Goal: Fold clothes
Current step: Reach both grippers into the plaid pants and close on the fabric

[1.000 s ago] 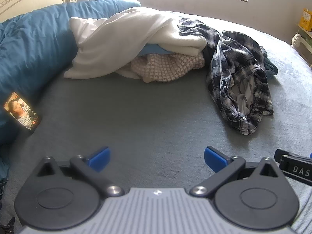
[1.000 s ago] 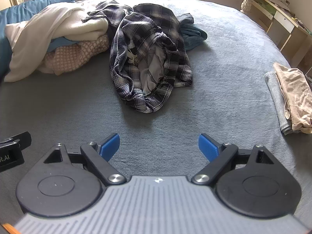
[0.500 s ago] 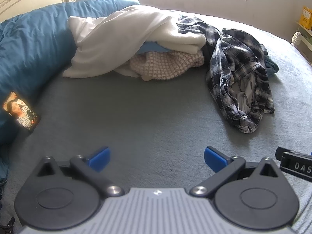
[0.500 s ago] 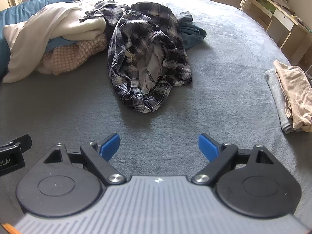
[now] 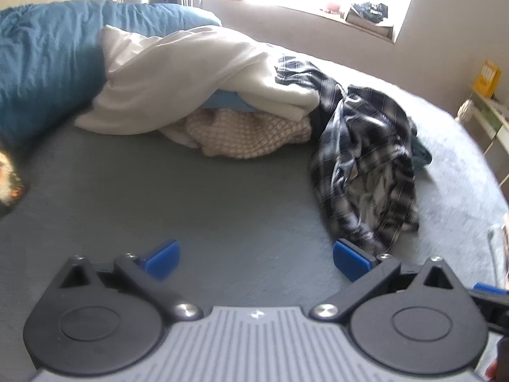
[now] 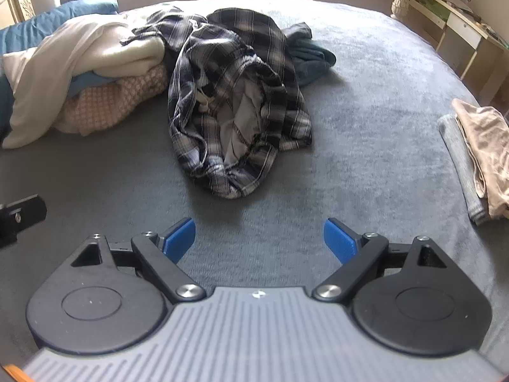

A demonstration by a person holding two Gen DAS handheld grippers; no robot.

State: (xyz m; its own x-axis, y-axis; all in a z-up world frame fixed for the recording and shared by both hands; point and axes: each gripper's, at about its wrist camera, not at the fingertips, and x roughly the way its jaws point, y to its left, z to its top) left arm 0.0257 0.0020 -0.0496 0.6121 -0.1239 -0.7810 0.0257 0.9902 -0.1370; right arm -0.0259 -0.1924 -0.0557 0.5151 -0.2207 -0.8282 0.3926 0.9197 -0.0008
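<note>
Hovering over grey bed cover (image 6: 366,102): left gripper (image 5: 256,259) and right gripper (image 6: 259,238), jaws apart, empty. Crumpled plaid shirt (image 6: 235,105) mid-bed, just ahead, touching white-and-pink clothes heap (image 6: 95,73) toward headboard edge.

My right gripper (image 6: 259,238) hangs over the grey bedspread (image 6: 366,102), its blue pads (image 6: 338,238) spread wide with only bare cover between them. Just beyond them lies the crumpled plaid shirt (image 6: 235,102), my landmark here. Touching its left side is a heap: a cream garment (image 6: 95,51) draped over a pink checked knit (image 6: 111,102). Behind the shirt's right shoulder a teal garment (image 6: 313,60) pokes out. Well to the shirt's right, a beige cloth (image 6: 483,140) rests on a folded grey cloth (image 6: 458,165). A blue duvet (image 6: 47,22) bunches at far left.
</note>
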